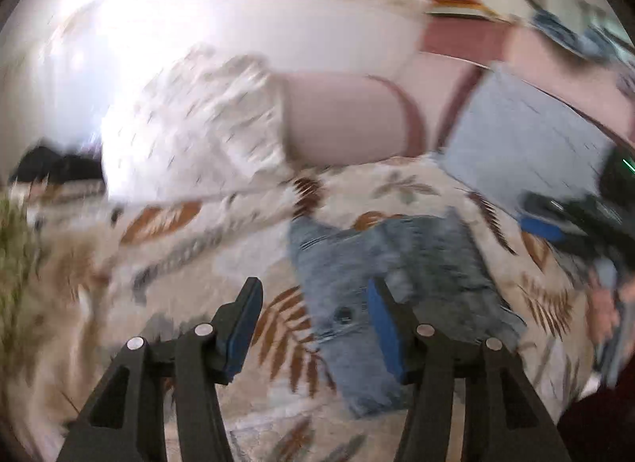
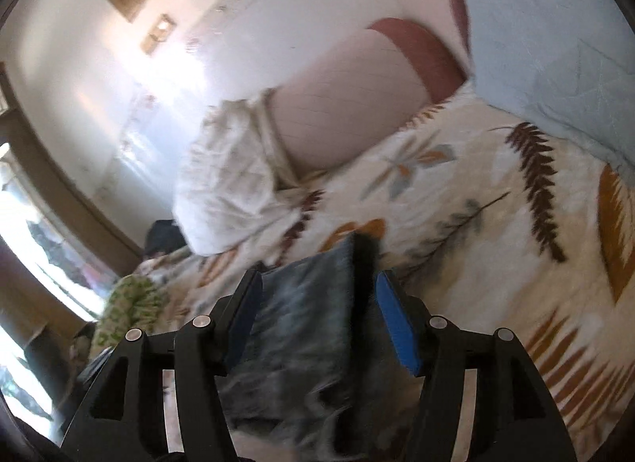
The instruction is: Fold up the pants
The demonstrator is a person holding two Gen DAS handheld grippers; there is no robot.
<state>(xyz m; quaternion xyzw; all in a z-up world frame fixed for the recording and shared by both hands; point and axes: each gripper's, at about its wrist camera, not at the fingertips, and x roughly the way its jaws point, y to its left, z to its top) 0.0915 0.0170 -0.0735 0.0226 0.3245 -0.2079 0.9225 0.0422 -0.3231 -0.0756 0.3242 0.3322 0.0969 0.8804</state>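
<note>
Blue denim pants [image 1: 381, 283] lie folded into a compact bundle on the leaf-patterned bedspread [image 1: 198, 247]. My left gripper [image 1: 313, 295] is open above the bundle's left edge, empty. In the right wrist view the pants [image 2: 305, 323] sit between the open fingers of my right gripper [image 2: 317, 291]; the jaws stand wide apart and do not pinch the cloth. The other gripper [image 1: 563, 224] shows at the right edge of the left wrist view. Both views are motion-blurred.
A pink pillow [image 1: 345, 116] and a white patterned pillow [image 1: 190, 128] lie at the head of the bed. A light blue quilt [image 1: 524, 136] lies at the right. A green patterned cloth [image 2: 127, 303] sits at the bed's left edge, near a window.
</note>
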